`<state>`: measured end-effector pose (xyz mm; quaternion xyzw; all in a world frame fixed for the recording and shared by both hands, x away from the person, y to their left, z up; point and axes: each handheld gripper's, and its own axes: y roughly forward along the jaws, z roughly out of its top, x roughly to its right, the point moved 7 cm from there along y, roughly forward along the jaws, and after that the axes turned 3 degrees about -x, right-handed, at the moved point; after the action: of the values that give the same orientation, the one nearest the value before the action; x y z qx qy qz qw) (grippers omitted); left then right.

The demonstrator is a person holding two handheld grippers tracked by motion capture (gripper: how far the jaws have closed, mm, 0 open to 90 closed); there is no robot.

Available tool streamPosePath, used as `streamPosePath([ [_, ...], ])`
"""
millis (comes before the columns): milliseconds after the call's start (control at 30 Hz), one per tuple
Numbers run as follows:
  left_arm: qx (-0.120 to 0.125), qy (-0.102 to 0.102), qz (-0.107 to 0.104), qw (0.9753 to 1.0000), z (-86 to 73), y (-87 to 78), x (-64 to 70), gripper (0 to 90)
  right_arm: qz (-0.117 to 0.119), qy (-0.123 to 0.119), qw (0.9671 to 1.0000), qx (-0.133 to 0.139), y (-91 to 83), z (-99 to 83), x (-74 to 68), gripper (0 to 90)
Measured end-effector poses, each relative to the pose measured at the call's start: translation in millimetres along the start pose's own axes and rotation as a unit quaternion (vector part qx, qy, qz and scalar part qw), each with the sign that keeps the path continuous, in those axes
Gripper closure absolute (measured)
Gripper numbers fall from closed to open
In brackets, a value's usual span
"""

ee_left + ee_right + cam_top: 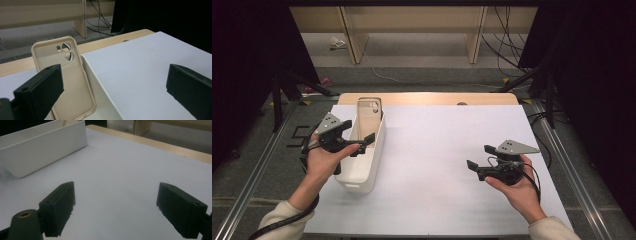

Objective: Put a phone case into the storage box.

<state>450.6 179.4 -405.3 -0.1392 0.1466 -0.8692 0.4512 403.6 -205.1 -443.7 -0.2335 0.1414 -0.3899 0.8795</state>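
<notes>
Your left gripper [356,136] hangs over the white bin [371,170], jaws spread and empty; your right gripper [481,157] hovers wide open above the white tabletop [437,150]. The beige phone case [369,116] stands upright at the bin's far end. Beyond the table: grey floor [422,55], wooden legs [475,40], loose cables [507,45].

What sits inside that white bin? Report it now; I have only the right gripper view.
Observer: A beige phone case stands on end in the white bin, leaning against its far end wall.
Operator: Tell me where the left hand-held gripper is.
Observer: The left hand-held gripper hovers over the bin's left rim, jaws wide open.
Operator: Give me the case's facing.
Observer: Its hollow inner side faces that gripper, with the camera cut-outs at the top.
</notes>
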Motion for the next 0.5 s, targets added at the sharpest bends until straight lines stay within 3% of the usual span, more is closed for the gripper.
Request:
streamPosePath([
  [500, 0.004, 0.027, -0.015, 0.9995, -21.2, -11.1, 16.8, 0.6, 0.003, 0.000, 1.0000, 0.000, -0.3, 0.1, -1.2, 16.2],
])
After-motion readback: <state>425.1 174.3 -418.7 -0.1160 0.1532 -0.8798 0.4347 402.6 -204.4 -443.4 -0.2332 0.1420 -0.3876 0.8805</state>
